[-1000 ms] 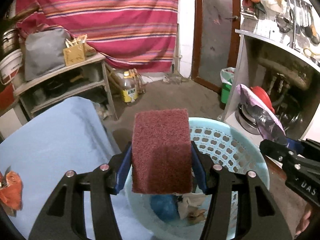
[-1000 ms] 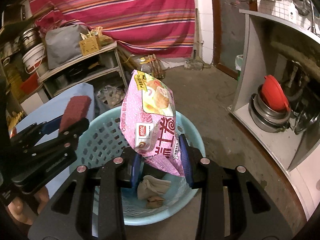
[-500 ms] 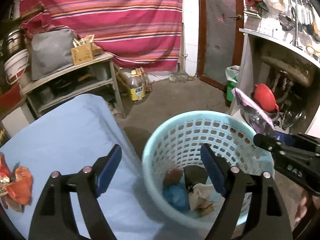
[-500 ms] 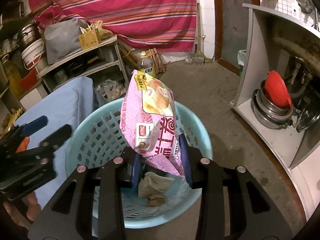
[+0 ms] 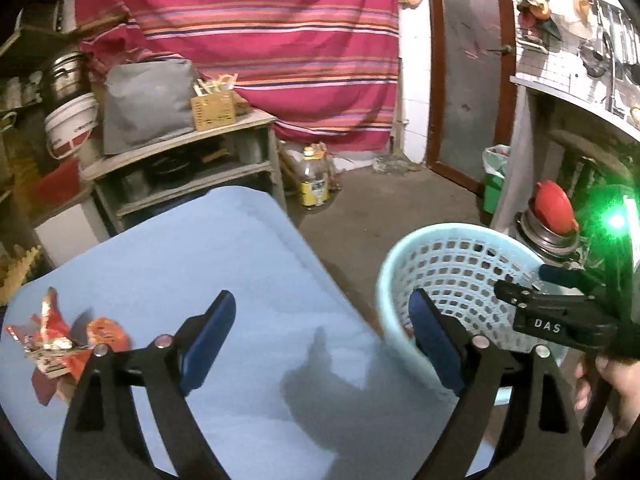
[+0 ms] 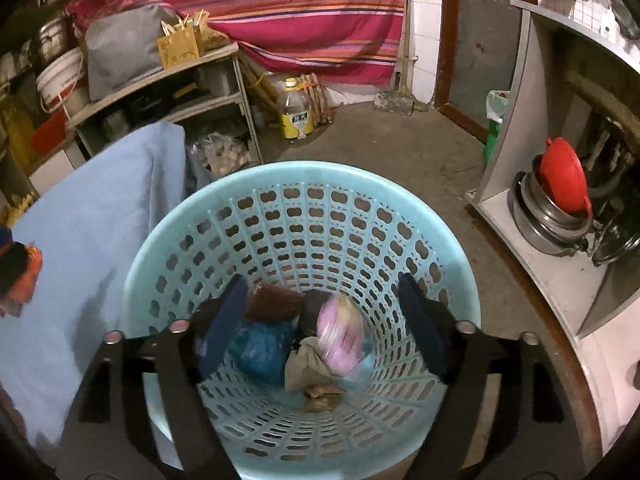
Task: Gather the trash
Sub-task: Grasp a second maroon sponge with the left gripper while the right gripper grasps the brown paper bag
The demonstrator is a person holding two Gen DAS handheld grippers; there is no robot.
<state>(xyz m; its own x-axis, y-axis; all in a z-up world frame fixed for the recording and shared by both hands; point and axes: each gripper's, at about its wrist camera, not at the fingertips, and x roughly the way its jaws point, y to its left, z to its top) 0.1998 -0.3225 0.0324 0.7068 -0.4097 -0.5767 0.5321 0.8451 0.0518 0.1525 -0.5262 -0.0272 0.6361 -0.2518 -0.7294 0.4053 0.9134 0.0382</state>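
A light blue plastic basket (image 6: 448,280) stands on the floor beside the blue-covered table (image 5: 224,264); it also shows in the left wrist view (image 5: 452,256). Inside lie a maroon scouring pad (image 6: 274,302), a blue wad (image 6: 260,350), a beige crumpled rag (image 6: 306,364) and a blurred pink snack bag (image 6: 340,334). My right gripper (image 6: 320,320) is open and empty over the basket. My left gripper (image 5: 320,320) is open and empty over the table's right edge. Orange-red wrappers (image 5: 60,344) lie on the table at the left.
A wooden shelf unit (image 5: 180,168) with a grey bag and bucket stands behind the table. An oil bottle (image 5: 314,184) stands on the floor. A white cabinet (image 6: 520,216) with steel pots and a red lid (image 6: 564,176) is at the right.
The left gripper opened and dropped the maroon pad into the basket, then swung left over the table. The right gripper opened and the pink snack bag fell into the basket.
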